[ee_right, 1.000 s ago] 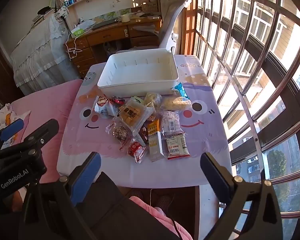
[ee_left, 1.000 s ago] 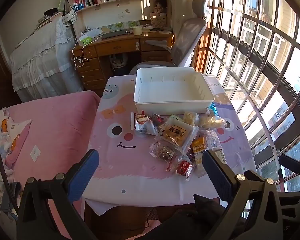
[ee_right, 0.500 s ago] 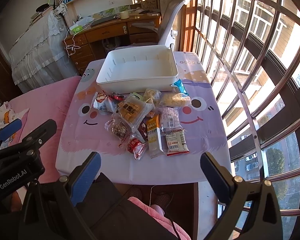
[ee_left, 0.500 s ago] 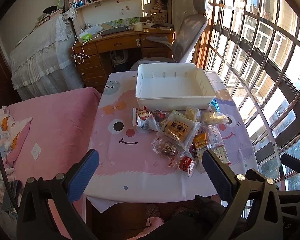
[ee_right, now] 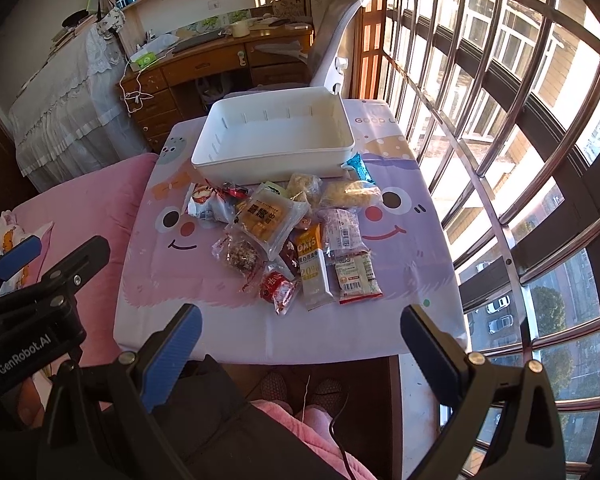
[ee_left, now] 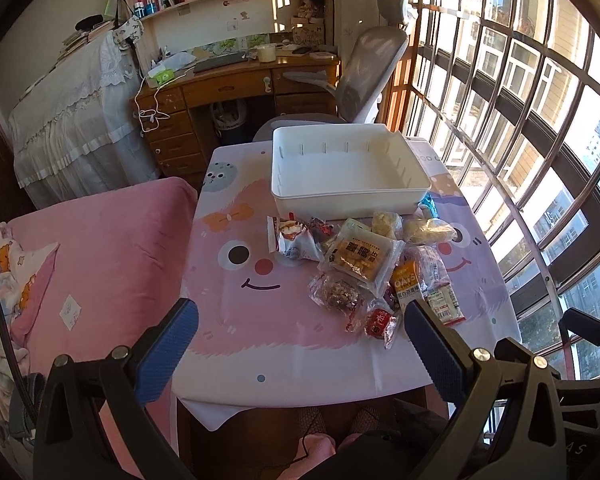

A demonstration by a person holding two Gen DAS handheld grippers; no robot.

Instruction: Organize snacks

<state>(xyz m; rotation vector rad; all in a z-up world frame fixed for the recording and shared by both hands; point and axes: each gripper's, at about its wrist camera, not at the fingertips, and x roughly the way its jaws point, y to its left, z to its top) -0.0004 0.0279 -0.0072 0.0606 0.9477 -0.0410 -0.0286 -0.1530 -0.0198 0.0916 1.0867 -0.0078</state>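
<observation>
- The white rectangular plastic bin (ee_left: 350, 194) (ee_right: 274, 160) sits on the far half of the tabletop (ee_left: 260, 340) (ee_right: 228, 320), which is covered by a pink and lilac cartoon-face cloth; nothing shows inside the bin.
- The pile of wrapped snacks lies on the cloth just in front of the bin's near wall, some packets overlapping.
- The clear packet of yellow pastry with an orange label (ee_left: 360, 258) (ee_right: 266, 218) lies in front of the bin's middle.
- The silver and red crinkled packet (ee_left: 294, 238) (ee_right: 208, 202) lies just in front of the bin's left corner.
- The two pale yellow wrapped buns (ee_left: 428, 231) (ee_right: 350, 194) lie near the bin's right corner, and a blue foil wrapper (ee_left: 428, 204) (ee_right: 360, 168) touches that corner.
- The orange and white OATS bar (ee_left: 406, 284) (ee_right: 314, 266) lies further from the bin, beside a white packet with a red edge (ee_right: 356, 278).
- The small red round-wrapped sweet (ee_left: 380, 320) (ee_right: 276, 286) and the clear bag of brown nut clusters (ee_left: 336, 292) (ee_right: 240, 256) are the packets furthest from the bin.
- The left gripper (ee_left: 300, 344) hangs over the tabletop's near edge, well apart from the bin, its blue-padded jaws spread wide and holding nothing.
- The right gripper (ee_right: 300, 348) hangs off the near edge too, jaws wide apart and holding nothing.
</observation>
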